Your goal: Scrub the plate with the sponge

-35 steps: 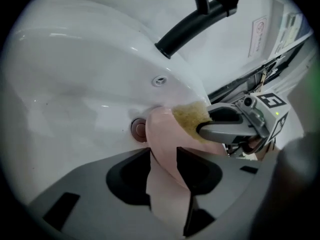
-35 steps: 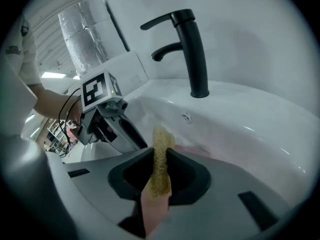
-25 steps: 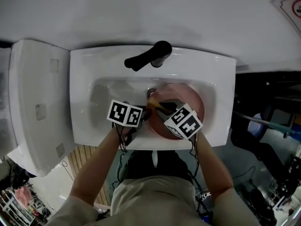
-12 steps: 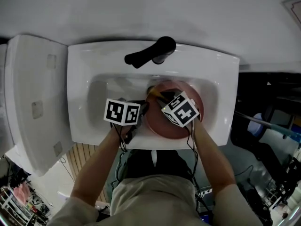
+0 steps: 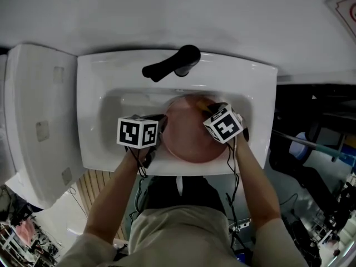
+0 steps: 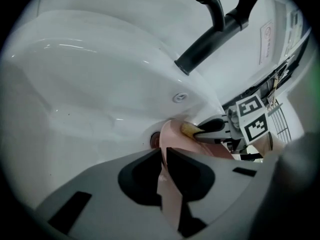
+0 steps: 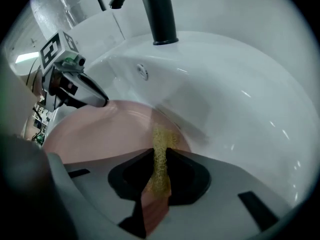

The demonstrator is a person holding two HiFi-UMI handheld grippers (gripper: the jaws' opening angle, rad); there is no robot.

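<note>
Plate, pink and shallow, sits in the basin of a white sink below a black faucet, with a person working it from both sides. The left tool has its jaws drawn narrow on the plate's near-left rim. They have just been closing, and the thin edge stands between the pads. The right tool is clamped on the sponge. The sponge's yellow scouring end pokes out past the tips and rests on the plate's far right side, close to the rim and the basin wall.

The scrub looks to be just getting under way, and the weak point is likely the left-hand hold. Only a sliver of smooth rim is pinched, so a firm push from the sponge could lever the plate out of the pads or swing it against the porcelain. The sponge also sits so near the edge that an outward stroke may carry it off the plate onto the sink. It is squeezed thin, so hard dragging could fold it or pull it free. Strokes toward the left rim would also bring the two tools close enough to knock together.
</note>
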